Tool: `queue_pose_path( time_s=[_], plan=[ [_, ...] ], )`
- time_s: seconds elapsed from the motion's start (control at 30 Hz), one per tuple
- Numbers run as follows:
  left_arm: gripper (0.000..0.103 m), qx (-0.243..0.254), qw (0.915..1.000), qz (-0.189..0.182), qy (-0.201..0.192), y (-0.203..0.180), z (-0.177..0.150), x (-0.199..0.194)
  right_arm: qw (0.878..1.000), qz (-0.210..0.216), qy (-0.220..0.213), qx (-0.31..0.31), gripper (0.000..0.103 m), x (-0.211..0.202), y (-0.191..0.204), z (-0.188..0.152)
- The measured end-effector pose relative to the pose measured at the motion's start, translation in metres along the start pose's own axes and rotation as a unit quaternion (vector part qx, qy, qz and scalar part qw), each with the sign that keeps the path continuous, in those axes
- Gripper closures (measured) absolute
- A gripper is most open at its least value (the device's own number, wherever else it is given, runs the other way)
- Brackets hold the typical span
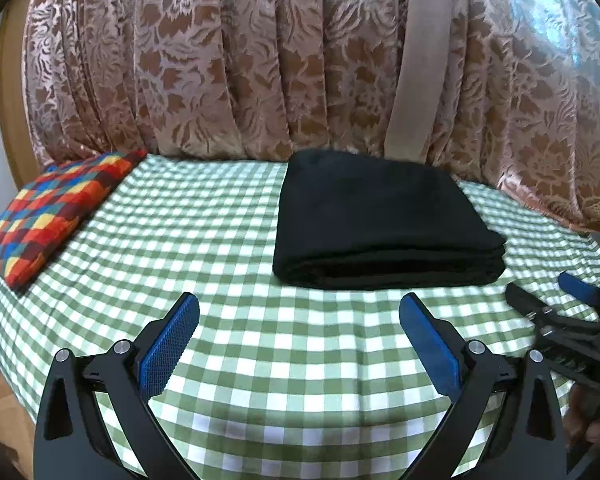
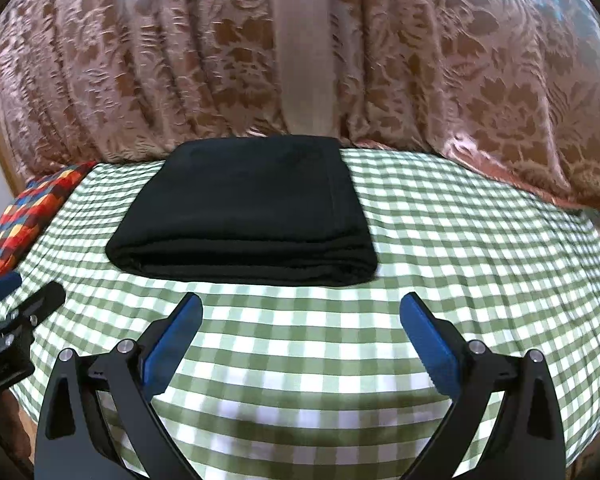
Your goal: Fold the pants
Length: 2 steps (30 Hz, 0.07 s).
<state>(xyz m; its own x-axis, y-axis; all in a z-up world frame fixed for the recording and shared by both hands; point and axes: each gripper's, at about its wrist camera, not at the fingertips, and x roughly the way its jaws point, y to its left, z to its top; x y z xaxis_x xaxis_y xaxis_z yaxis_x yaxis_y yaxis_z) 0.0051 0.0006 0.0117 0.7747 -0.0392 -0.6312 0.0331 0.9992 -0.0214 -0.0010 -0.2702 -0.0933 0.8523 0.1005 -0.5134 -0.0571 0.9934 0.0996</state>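
The black pants (image 1: 384,216) lie folded into a thick flat rectangle on the green-and-white checked cloth (image 1: 260,360), near the far side; they also show in the right wrist view (image 2: 244,212). My left gripper (image 1: 299,308) is open and empty, a short way in front of the pants and to their left. My right gripper (image 2: 301,308) is open and empty, just in front of the pants' near folded edge. The right gripper also shows at the right edge of the left wrist view (image 1: 572,320). The left gripper shows at the left edge of the right wrist view (image 2: 16,312).
A multicoloured checked cushion (image 1: 52,212) lies at the far left of the cloth, also in the right wrist view (image 2: 24,216). A pink floral curtain (image 1: 260,60) with a plain band hangs right behind the surface. The surface drops off at the near, left and right edges.
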Motion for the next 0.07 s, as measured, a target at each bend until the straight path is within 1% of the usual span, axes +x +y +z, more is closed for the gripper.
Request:
queue_pose_path(
  time_s=[0.07],
  plan=[
    [0.004,-0.002,0.9999,-0.009,0.011,0.0012,-0.0030,0.0069,1.000,-0.016,0.013,0.010,0.003,0.0069,-0.0145,0.0007]
  ],
)
